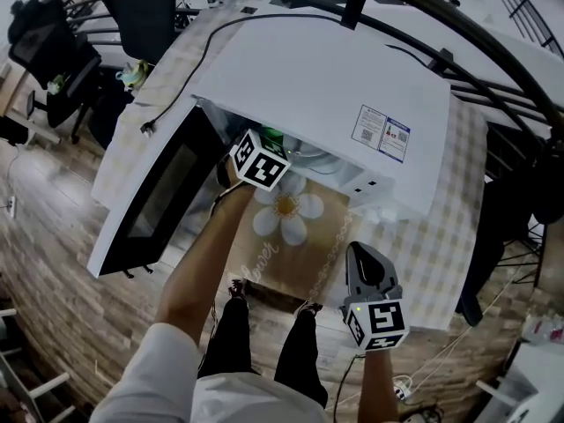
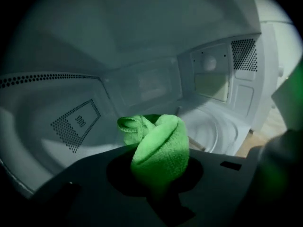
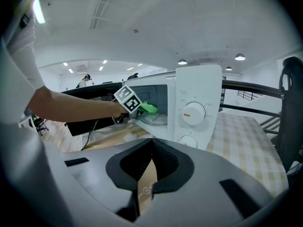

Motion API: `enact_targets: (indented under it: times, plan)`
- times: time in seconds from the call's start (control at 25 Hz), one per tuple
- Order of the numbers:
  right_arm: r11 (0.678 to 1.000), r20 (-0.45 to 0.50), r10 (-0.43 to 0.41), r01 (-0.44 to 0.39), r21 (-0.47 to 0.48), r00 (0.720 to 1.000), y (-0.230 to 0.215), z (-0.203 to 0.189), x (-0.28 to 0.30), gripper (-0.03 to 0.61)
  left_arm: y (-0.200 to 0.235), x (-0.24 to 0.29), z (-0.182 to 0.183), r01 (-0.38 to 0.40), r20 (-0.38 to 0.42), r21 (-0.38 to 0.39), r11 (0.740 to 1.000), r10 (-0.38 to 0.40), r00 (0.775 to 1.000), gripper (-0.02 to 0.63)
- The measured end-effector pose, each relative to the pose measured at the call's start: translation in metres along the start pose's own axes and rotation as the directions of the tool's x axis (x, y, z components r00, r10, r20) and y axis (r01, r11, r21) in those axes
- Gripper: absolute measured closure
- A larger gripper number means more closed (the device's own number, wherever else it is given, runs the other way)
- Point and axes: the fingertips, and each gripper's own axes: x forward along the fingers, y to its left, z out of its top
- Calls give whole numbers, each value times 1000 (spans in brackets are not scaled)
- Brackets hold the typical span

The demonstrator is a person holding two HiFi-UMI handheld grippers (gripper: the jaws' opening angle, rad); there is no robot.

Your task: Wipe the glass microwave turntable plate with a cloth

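Though already reaching into the open microwave (image 1: 335, 86), looks barely begun on the wiping. Holds the left gripper (image 2: 158, 162) clenched on a bunched green cloth (image 2: 158, 145), near the glass turntable plate (image 2: 210, 134), which lies flat and round on the cavity floor; cannot tell whether touching. Points the wad's long axis along the jaws, toward the back wall. Holds the right gripper (image 1: 368, 280) well back by the table (image 1: 441, 263) edge, jaws pressed together on nothing.
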Motion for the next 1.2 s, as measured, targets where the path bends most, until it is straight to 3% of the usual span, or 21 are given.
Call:
enact_targets:
  times: [0.4,0.52,0.6,0.64,0.68,0.76,0.88,1.0,1.08,1.2]
  plan:
    - [1000,37,-10,10,3,999,-8,15,1,563,-89,-32,12,182,53,-14,983,-181,982,541]
    - [1000,42,-19,18,15,999,-11,16,1,563,-124,-39,24,303,79,-51,951,-299,951,541]
    - [1000,40,-19,18,16,999,-11,16,2,563,-144,-47,36,413,135,-105,905,-398,907,541]
    - [1000,39,-17,17,13,999,-11,15,2,563,-148,-51,41,447,171,-126,886,-424,889,541]
    - [1000,38,-15,15,11,999,-10,15,2,563,-145,-54,45,446,201,-137,884,-416,887,541]
    - [1000,38,-12,11,10,999,-9,16,2,563,-118,-57,48,352,234,-146,925,-313,920,541]
    - [1000,35,-8,8,10,999,-7,14,4,563,-59,-54,41,116,218,-139,983,-84,972,541]
    - [1000,30,1,-2,6,1000,-3,12,6,563,-9,-41,26,-79,138,-69,994,88,987,541]
    - [1000,24,4,-4,1,1000,-1,9,7,563,12,-25,18,-126,71,0,992,126,989,540]
    - [1000,23,-7,7,6,1000,-3,7,5,563,13,-3,7,-64,-38,63,996,67,997,540]
